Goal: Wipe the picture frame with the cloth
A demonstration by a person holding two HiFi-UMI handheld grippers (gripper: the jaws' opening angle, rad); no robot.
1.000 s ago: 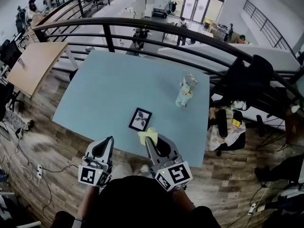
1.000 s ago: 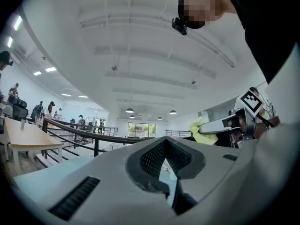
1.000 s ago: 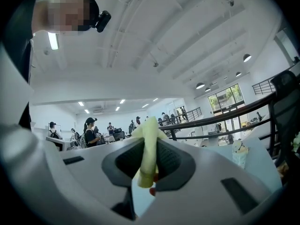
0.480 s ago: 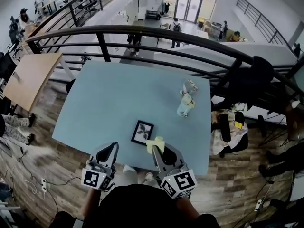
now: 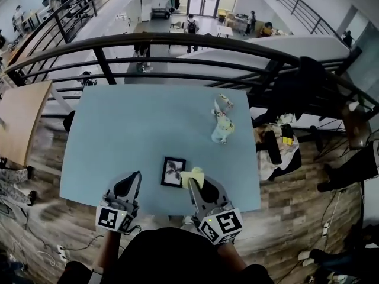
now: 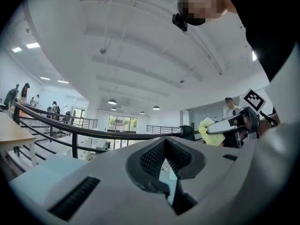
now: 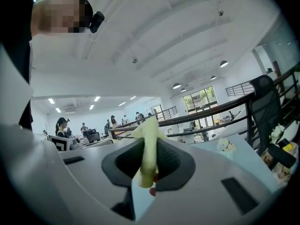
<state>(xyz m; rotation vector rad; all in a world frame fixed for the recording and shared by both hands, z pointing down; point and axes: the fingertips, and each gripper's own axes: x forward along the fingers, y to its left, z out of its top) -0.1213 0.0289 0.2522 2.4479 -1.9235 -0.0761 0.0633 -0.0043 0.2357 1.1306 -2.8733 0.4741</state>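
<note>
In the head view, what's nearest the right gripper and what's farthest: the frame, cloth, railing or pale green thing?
1. cloth, clamped in the jaws of the right gripper.
2. frame, on the table just to its left.
3. pale green thing, farther back on the right.
4. railing, beyond the table's far edge.

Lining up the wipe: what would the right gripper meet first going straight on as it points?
Likely the picture frame, near its right edge, cloth first; height unclear, it may pass above.
</note>
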